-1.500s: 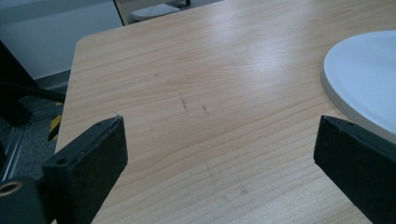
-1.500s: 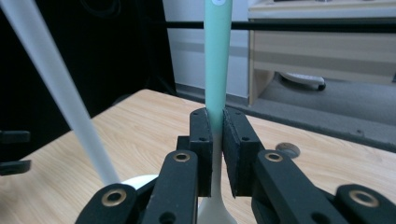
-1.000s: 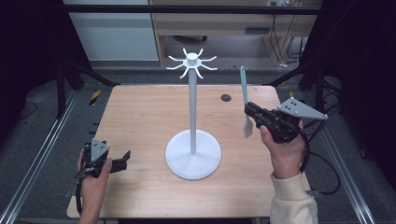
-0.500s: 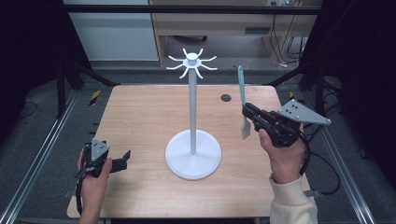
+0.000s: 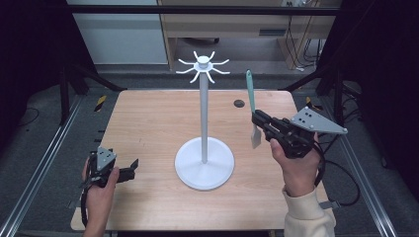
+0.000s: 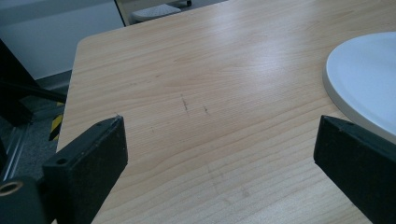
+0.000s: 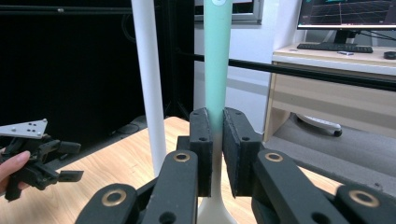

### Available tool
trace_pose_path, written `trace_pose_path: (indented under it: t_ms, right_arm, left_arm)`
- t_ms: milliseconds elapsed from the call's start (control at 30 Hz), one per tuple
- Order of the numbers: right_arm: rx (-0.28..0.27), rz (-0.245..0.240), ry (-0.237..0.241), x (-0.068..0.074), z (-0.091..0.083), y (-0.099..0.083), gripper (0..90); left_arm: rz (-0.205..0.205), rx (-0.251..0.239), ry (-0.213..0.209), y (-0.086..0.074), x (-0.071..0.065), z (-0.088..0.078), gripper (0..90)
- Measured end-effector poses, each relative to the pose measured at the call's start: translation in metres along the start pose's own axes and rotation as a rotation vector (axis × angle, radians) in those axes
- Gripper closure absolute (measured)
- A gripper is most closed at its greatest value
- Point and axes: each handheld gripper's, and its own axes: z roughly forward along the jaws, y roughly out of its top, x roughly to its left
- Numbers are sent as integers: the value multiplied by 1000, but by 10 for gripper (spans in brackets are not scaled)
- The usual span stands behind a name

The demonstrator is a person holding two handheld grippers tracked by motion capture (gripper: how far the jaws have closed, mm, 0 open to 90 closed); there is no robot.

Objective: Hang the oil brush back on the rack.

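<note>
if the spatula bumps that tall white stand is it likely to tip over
Probably not easily: the stand sits on a wide round base, though its thin pole carries hooks high up. The spatula, clamped upright in the right gripper, looks light and likely flexes first.

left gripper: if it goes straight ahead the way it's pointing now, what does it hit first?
Probably the stand's white base. In the high view the left gripper points across the table toward the base, jaws open and empty. In its own view the base lies ahead and to the right, so it might only clip the rim.
</note>
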Motion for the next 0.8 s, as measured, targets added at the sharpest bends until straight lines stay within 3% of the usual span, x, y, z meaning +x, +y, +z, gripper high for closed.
trace_pose_path:
  t_ms: [800]
  right_arm:
    - [-21,-16,54,13,2,5,826]
  left_arm:
    - [-1,1,0,0,0,0,25]
